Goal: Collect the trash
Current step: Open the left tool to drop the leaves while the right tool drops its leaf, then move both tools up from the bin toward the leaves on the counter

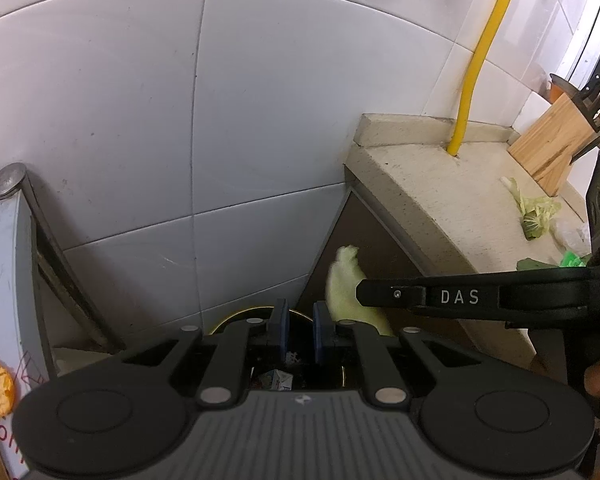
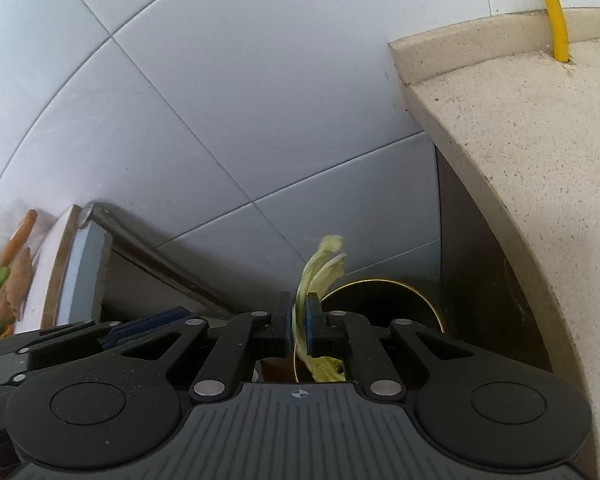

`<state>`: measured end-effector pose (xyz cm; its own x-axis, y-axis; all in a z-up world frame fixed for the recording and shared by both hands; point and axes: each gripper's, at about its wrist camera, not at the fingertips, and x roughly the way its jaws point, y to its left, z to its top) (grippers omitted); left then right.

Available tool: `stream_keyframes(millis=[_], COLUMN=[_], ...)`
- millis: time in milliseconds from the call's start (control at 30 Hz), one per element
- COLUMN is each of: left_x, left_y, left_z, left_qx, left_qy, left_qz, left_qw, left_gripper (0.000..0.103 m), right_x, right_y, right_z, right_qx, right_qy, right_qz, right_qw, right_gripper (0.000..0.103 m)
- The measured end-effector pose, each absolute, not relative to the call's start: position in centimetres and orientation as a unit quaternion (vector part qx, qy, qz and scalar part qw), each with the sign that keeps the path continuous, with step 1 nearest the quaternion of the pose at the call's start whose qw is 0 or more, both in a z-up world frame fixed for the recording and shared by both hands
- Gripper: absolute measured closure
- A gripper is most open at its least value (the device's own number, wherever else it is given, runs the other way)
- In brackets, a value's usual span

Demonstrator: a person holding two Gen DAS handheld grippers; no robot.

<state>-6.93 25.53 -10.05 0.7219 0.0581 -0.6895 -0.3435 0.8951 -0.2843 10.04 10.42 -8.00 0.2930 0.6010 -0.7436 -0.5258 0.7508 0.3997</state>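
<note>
Tiled wall (image 1: 140,100) fills the back of both views; stone counter (image 1: 440,184) ends at its left edge, with a yellow pipe (image 1: 470,80) going down through it near the back edge.

Bin (image 2: 384,300), dark with a gold rim, sits on the floor in the corner between wall and counter end. A small carton (image 1: 278,380) is already inside.

Right gripper (image 2: 299,320): jaws narrow, clamped on a pale cabbage leaf (image 2: 320,264). The leaf stands up out of the pads and hangs below them. In the right wrist view it lines up with the left part of the bin rim, not the centre.

Left gripper (image 1: 299,330): jaws nearly closed, nothing between them, parked over the bin mouth.

More scraps are left near the counter's front edge: leaf pieces (image 1: 534,210), a green wrapper (image 1: 572,259), clear plastic (image 1: 570,230). A knife block (image 1: 552,144) stands towards the back.

Step in hand, as I read it: drop the leaf.
- Shift right so the hanging end is over the middle of the opening, not the rim.
- Go lower before opening; a limp leaf flutters and may catch the rim or land behind the bin.
- Open fully; a wet leaf may stick to a pad, so confirm it fell.
- Keep the left gripper out of the drop path.
</note>
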Motion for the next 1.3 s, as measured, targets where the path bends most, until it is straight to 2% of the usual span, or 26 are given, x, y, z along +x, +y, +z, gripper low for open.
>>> stream_keyframes(millis=[767, 967, 1300], left_x=[-7.0, -6.8, -6.6], left_y=[24.8, 24.6, 23.7], left_z=[-10.2, -10.3, -10.2], left_qx=[-0.19, -0.185, -0.175], left_qy=[0.356, 0.36, 0.363], left_qz=[0.108, 0.104, 0.097], left_qw=[0.909, 0.908, 0.91], left_gripper=[0.095, 0.093, 0.083], right_x=[9.6, 9.3, 8.1], right_y=[9.0, 8.1, 6.1], right_z=[-8.1, -8.3, -8.1], right_qx=[0.051, 0.055, 0.063], right_qy=[0.479, 0.479, 0.47], right_qz=[0.336, 0.324, 0.304], right_qw=[0.81, 0.814, 0.826], right_gripper=[0.083, 0.068, 0.034])
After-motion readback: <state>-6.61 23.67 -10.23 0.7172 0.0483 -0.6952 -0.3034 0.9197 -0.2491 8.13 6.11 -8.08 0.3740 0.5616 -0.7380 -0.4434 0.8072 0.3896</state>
